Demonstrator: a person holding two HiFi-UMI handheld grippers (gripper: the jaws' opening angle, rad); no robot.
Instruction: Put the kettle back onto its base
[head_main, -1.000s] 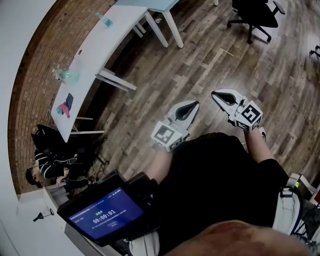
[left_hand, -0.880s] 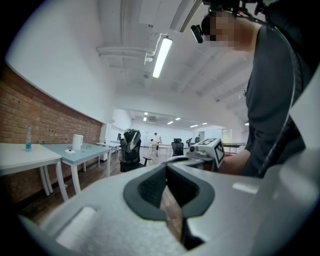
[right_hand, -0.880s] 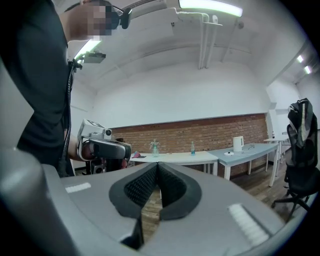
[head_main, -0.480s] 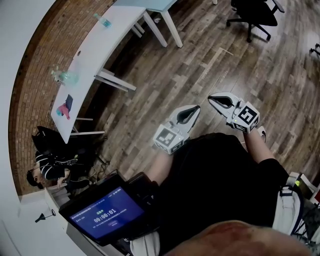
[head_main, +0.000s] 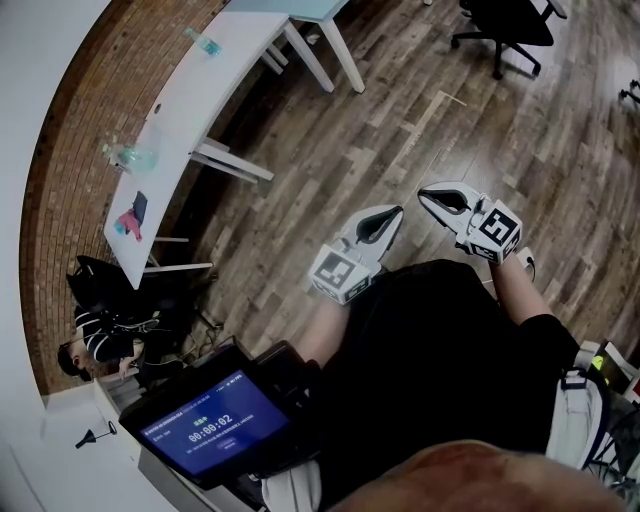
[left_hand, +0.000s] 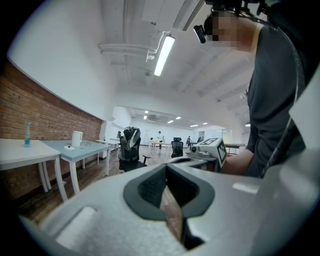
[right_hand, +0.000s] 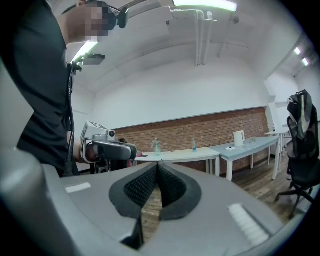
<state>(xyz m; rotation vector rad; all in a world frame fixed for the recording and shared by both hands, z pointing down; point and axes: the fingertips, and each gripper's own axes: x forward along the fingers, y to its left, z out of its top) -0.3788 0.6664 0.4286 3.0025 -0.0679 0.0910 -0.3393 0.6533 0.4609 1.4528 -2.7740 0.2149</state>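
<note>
Left gripper (left_hand: 166, 169) and right gripper (right_hand: 156, 166) jaws pressed together, empty; kettle (right_hand: 239, 138) stands well apart on a far table (right_hand: 255, 144)

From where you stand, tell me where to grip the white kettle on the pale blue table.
Probably its handle, coming in level from the side: the kettle stands upright on the table, beside a low disc, likely its base. It is too far off to tell which way the handle faces.

Bright, even light from ceiling tubes (left_hand: 164, 55); shadows soft. Strong fisheye curvature, black vignette at corners. Up close the left gripper (left_hand: 166, 166) is out of focus; distance sharp.
</note>
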